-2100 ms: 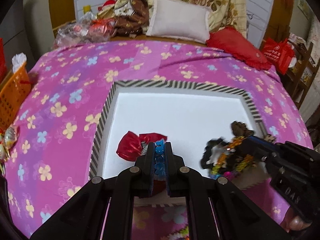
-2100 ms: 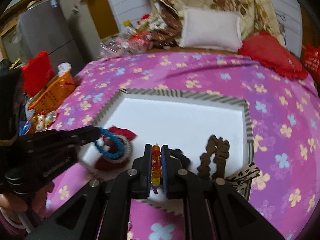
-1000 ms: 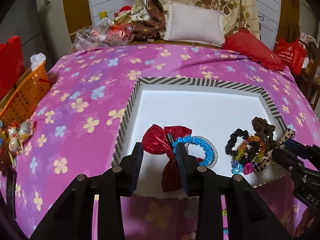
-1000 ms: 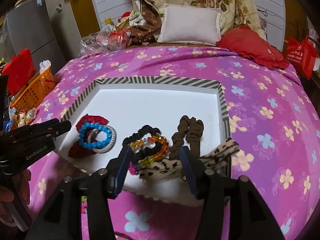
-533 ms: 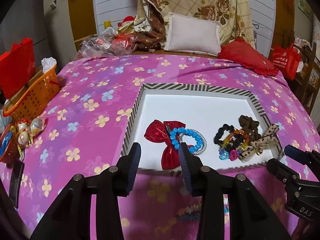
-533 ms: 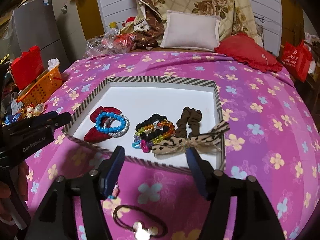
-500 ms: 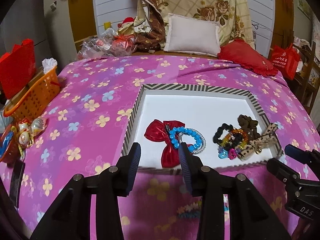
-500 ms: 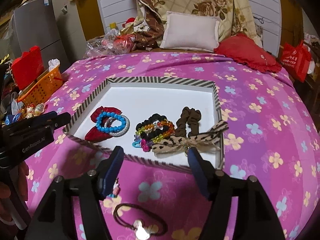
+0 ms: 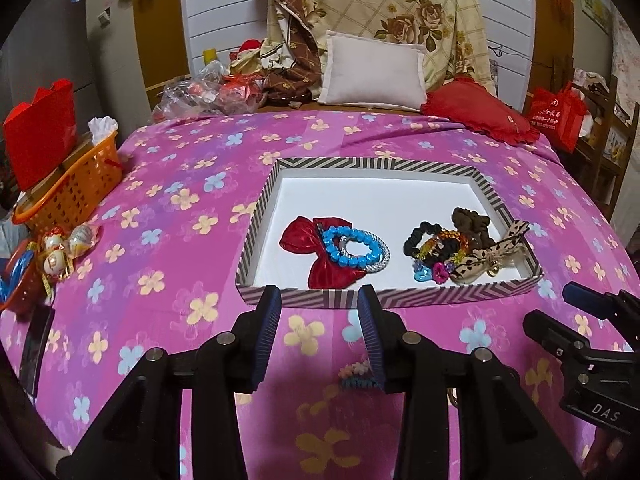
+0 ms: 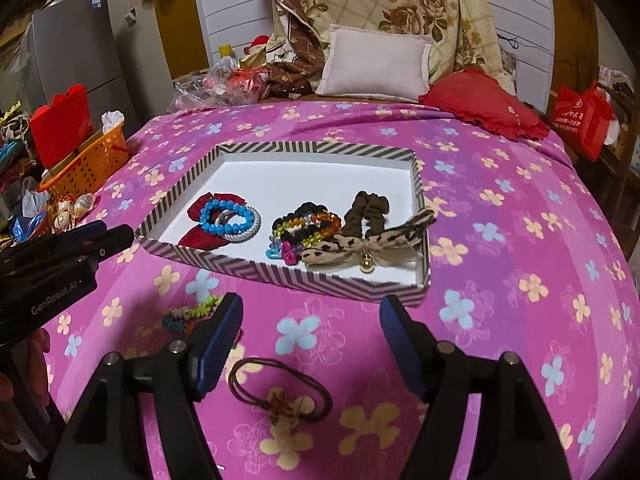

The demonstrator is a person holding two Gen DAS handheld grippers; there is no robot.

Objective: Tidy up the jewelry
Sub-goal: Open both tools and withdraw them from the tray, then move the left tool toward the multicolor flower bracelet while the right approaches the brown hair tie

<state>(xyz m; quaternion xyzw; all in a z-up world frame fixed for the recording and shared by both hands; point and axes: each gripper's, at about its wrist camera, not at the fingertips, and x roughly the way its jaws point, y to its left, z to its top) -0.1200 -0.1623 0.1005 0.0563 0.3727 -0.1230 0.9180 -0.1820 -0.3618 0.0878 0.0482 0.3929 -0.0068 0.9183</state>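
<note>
Right wrist view reads "GenRobot.AI" on the left gripper (image 10: 96, 240); the left wrist view reads "DAS" on the right gripper (image 9: 576, 304). Both have drawn back from the striped tray (image 9: 256, 232) since a second ago, and both stand open and empty. The blue bead bracelet (image 9: 352, 246) lies in the tray on the red bow (image 9: 300, 236). A brown hair tie (image 10: 280, 388) lies between the right gripper's fingers (image 10: 220, 332), on the bedspread (image 10: 500, 240).

The tray (image 9: 256, 216) lies on the bed (image 9: 192, 184). In the tray, the beaded bracelet (image 9: 352, 249) lies on the bow (image 9: 316, 248) near its left edge; 2 scrunchies (image 10: 366, 210) and the ribbon bow (image 10: 372, 242) lie toward its right edge. Before the tray, 2 hair ties (image 10: 280, 392) lie on the bed. The basket (image 9: 76, 184) stands at the bed's left edge.
</note>
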